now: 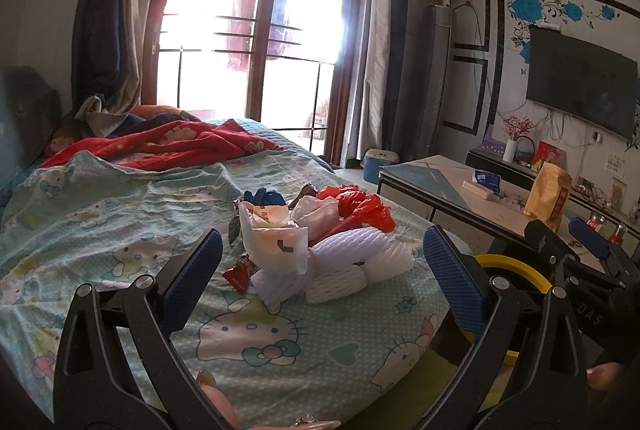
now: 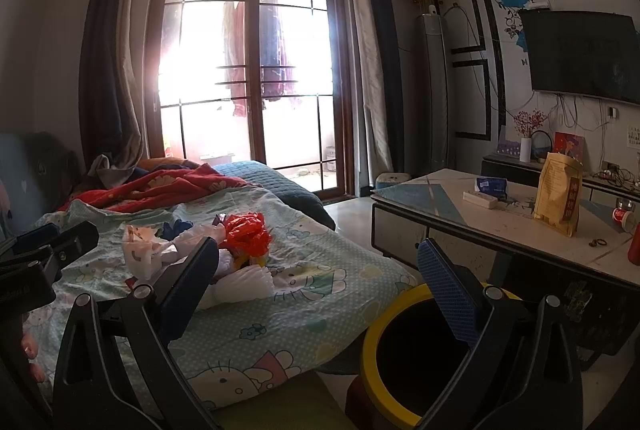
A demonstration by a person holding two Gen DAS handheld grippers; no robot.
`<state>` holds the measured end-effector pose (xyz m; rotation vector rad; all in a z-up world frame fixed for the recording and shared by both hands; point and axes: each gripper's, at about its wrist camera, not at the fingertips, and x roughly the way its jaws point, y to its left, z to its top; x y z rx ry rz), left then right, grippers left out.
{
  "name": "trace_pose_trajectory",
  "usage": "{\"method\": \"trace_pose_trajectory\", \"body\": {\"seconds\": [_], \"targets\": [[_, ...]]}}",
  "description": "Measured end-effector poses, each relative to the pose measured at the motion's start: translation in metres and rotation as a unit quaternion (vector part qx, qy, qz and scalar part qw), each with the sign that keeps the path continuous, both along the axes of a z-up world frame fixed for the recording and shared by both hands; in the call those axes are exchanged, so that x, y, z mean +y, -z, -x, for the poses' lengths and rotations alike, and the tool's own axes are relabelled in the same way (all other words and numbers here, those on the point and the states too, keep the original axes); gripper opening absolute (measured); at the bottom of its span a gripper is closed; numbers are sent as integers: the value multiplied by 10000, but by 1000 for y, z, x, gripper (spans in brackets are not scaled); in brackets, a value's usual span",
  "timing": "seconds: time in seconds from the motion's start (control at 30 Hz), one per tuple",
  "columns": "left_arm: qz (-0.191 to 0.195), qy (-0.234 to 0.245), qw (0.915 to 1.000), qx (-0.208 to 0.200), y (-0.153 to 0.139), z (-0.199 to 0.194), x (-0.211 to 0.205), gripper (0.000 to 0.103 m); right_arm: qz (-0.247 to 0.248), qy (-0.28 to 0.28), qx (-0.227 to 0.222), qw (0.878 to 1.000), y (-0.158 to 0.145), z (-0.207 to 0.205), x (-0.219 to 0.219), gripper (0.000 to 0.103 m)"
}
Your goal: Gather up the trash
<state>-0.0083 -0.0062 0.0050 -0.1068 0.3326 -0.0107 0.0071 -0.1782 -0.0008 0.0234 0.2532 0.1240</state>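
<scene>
The bed (image 1: 120,198) carried the trash pile (image 1: 316,230) near its foot. Only the right wrist view showed the yellow-rimmed bin's (image 2: 372,342) dark interior beside the bed. The left gripper (image 1: 320,270) and the right gripper (image 2: 316,278) both gaped, released, holding nothing.

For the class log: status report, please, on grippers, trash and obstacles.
Left gripper open, empty. Right gripper open, empty. Trash pile on bedsheet, untouched. Yellow-rimmed bin beside bed, path clear.

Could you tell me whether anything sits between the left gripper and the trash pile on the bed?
Nothing visible does: the open left gripper faces the trash pile across bare bedsheet, with the yellow-rimmed bin off to the right.
</scene>
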Motion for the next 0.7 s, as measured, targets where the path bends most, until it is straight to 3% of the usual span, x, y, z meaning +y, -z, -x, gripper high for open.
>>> {"method": "trace_pose_trajectory", "body": {"seconds": [0.7], "targets": [[158, -54, 9997, 164, 10, -11, 17, 92, -11, -146, 43, 9999, 2, -2, 1, 97]]}}
